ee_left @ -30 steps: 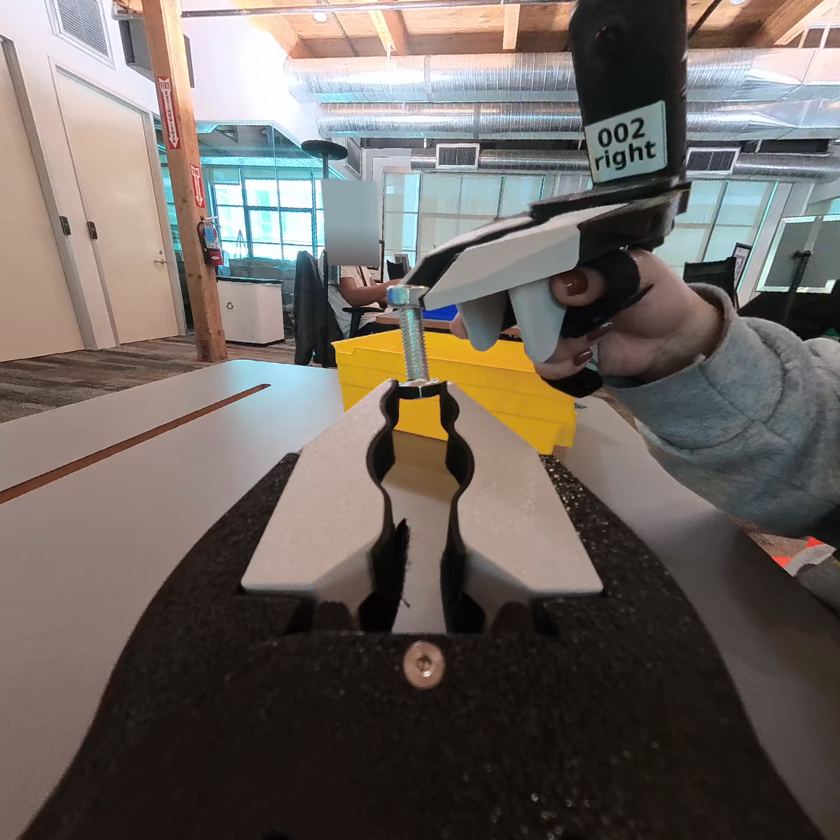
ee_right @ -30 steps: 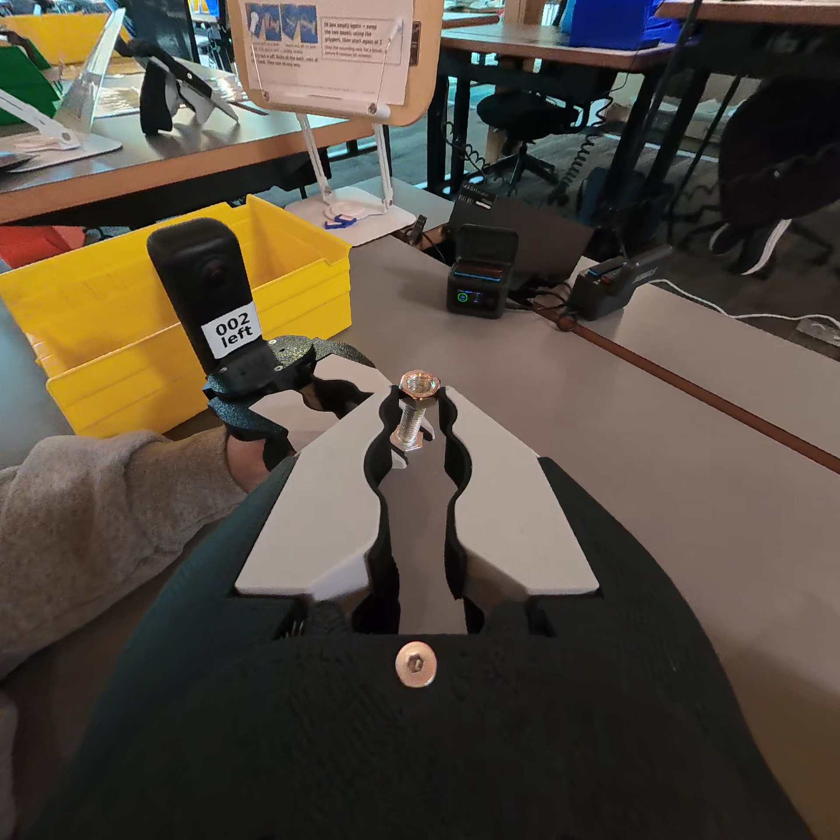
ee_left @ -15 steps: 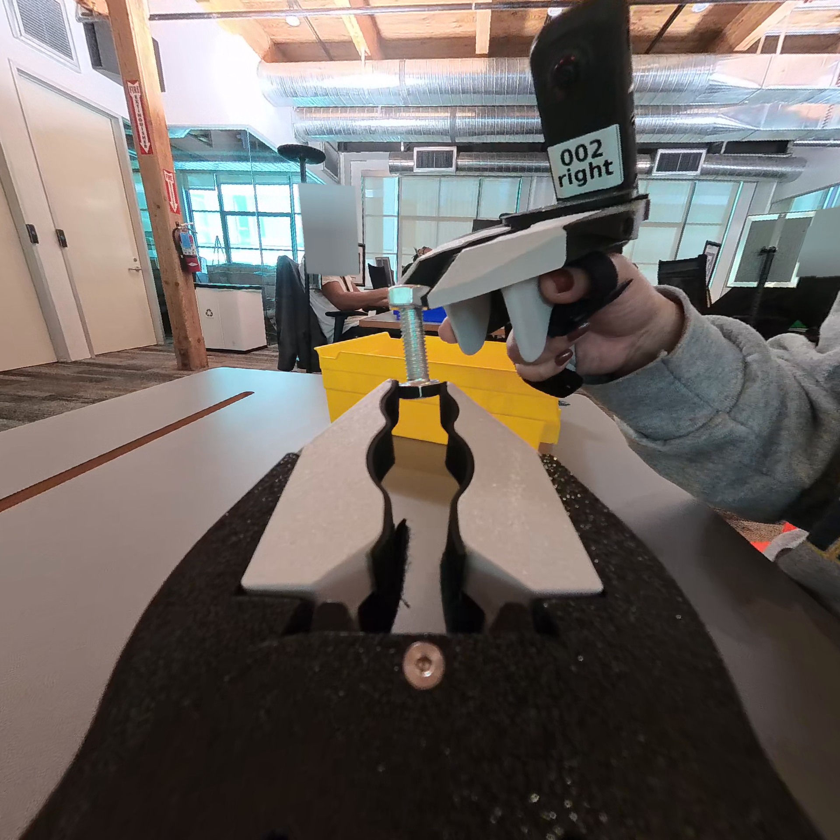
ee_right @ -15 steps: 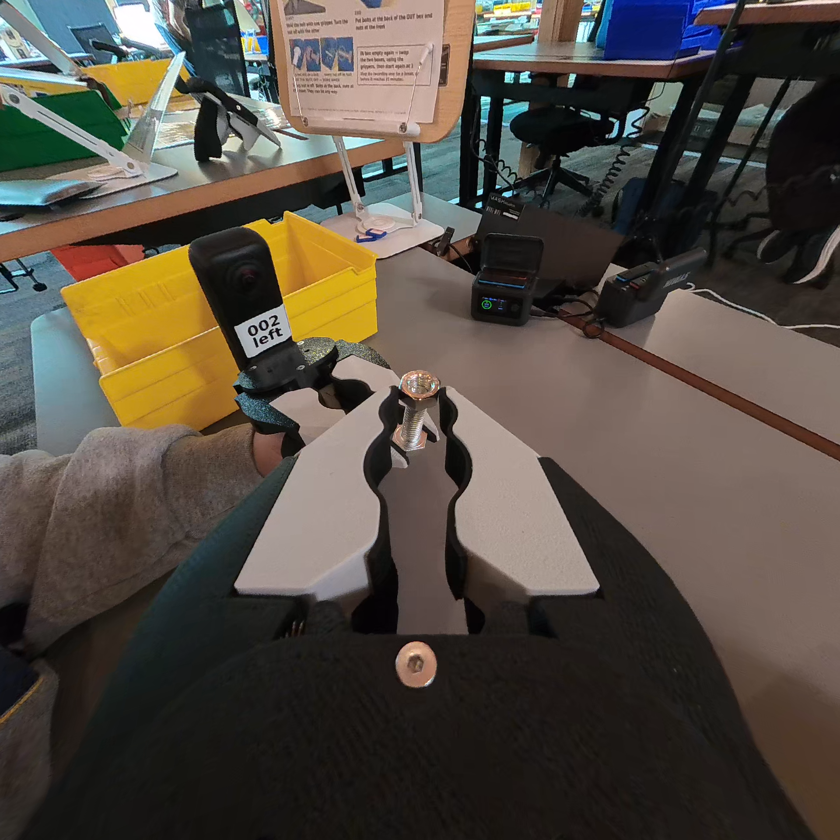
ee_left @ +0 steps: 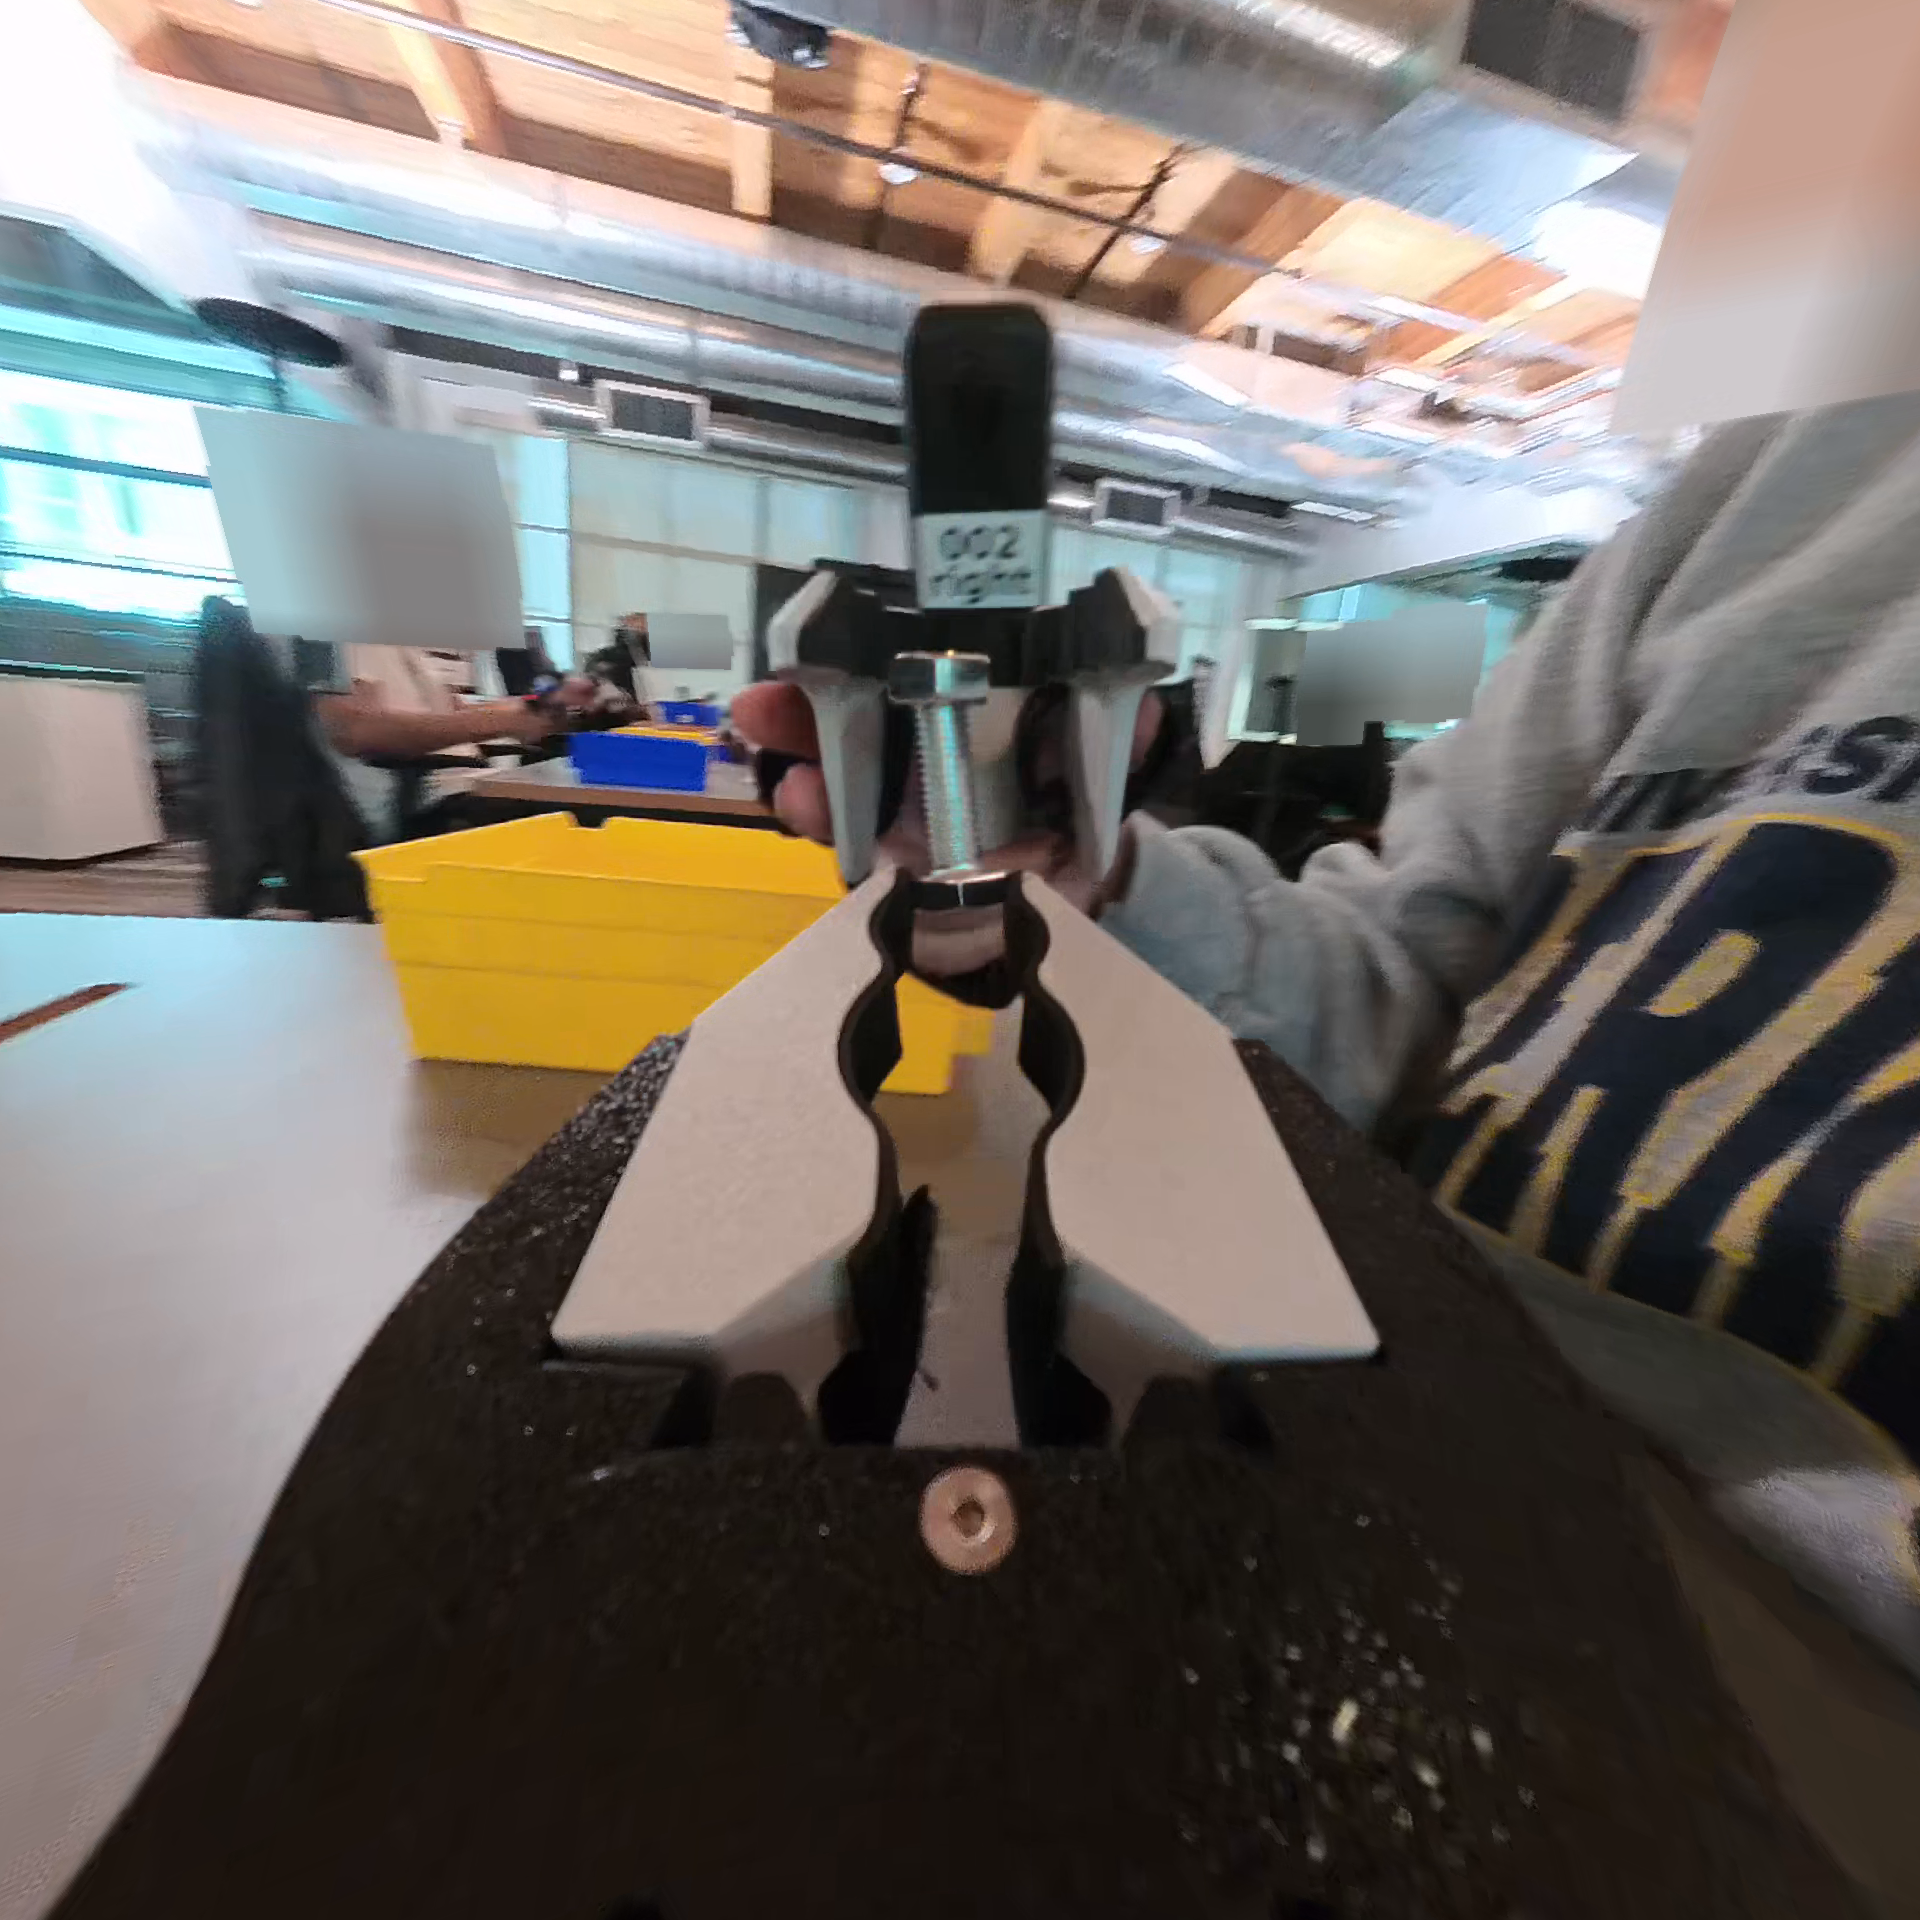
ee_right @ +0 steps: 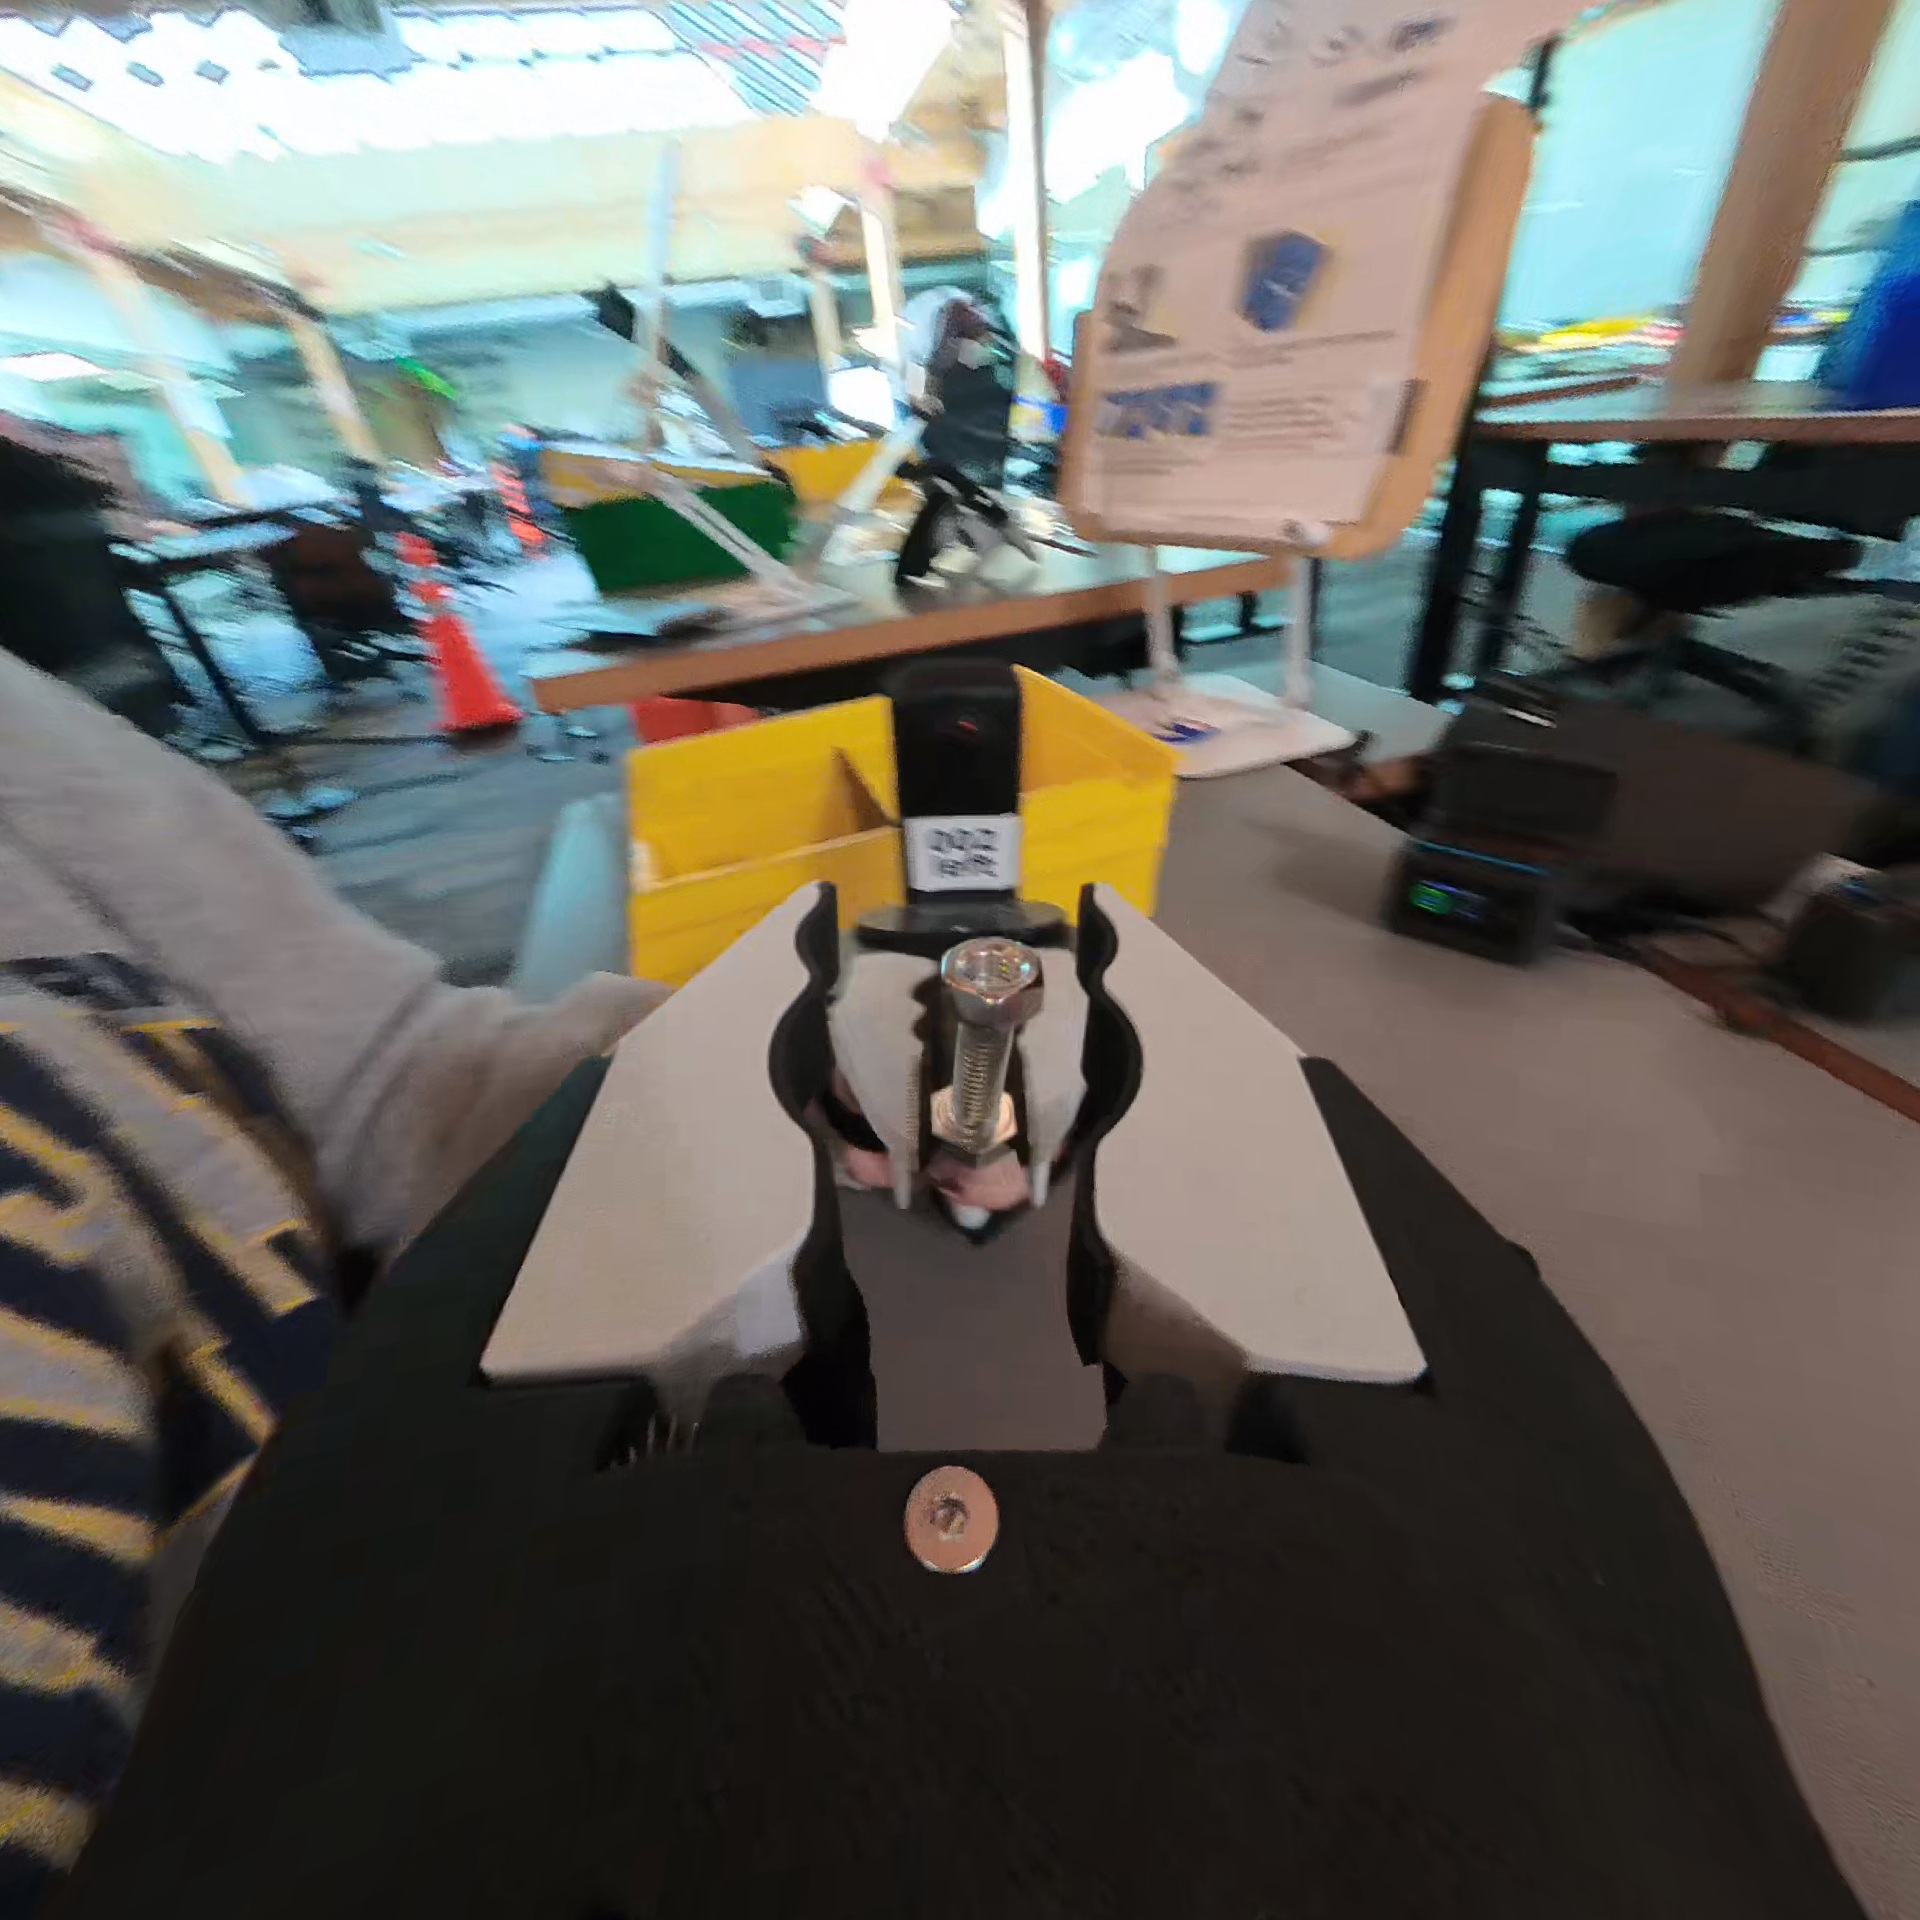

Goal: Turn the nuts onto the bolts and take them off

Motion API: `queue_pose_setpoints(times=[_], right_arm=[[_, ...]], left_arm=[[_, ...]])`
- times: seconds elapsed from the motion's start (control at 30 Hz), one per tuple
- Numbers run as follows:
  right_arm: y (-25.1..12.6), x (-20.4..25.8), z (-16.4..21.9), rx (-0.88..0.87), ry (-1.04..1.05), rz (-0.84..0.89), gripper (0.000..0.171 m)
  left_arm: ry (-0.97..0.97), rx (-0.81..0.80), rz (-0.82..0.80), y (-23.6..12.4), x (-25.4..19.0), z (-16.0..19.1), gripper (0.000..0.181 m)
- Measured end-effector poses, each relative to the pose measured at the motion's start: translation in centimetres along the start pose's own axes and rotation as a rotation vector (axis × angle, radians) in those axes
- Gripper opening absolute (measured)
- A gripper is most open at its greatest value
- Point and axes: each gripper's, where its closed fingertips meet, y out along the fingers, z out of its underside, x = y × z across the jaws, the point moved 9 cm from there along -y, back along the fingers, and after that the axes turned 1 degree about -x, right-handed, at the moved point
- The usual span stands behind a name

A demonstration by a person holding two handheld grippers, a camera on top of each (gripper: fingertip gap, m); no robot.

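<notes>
Nearest me in the left wrist view, the left gripper (ee_left: 961, 891) has its fingers (ee_left: 758, 1132) clamped on the nut (ee_left: 961, 889) at their tips, at 12 o'clock from the camera. The bolt (ee_left: 951, 769) stands upright out of that nut, head on top, its thread running down into it.

Just beyond, the right gripper (ee_left: 977, 774) faces me with its fingers (ee_left: 847, 774) spread apart, one on either side of the bolt's shank and not touching it. A hand (ee_left: 800, 769) in a grey sleeve (ee_left: 1455, 852) holds it from 3 o'clock.

In the right wrist view, the same bolt (ee_right: 982, 1049) sits between my parted right fingers (ee_right: 665, 1174) with clear gaps at 9 and 3 o'clock, and the nut (ee_right: 971, 1122) is low on the thread.

Farther off at 10 o'clock in the left view, a yellow bin (ee_left: 603, 935) rests on the grey counter (ee_left: 187, 1143). The background is blurred.
</notes>
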Motion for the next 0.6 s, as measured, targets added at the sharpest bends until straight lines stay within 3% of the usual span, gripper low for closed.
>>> queue_pose_setpoints(times=[0.1, 0.3, 0.6], right_arm=[[-0.36, 0.20, 0.00, -0.062, 0.045, -0.117, 0.038], [-0.43, 0.32, 0.31, -0.031, 0.033, -0.171, 0.027], [-0.43, 0.01, 0.75, -0.029, 0.003, -0.146, 0.015]], left_arm=[[-0.056, -0.012, 0.089, 0.21, -0.27, 0.12, 0.015], [-0.090, 0.012, 0.149, 0.56, -0.52, 0.43, 0.015], [-0.098, 0.017, 0.157, 0.53, -0.55, 0.54, 0.015]])
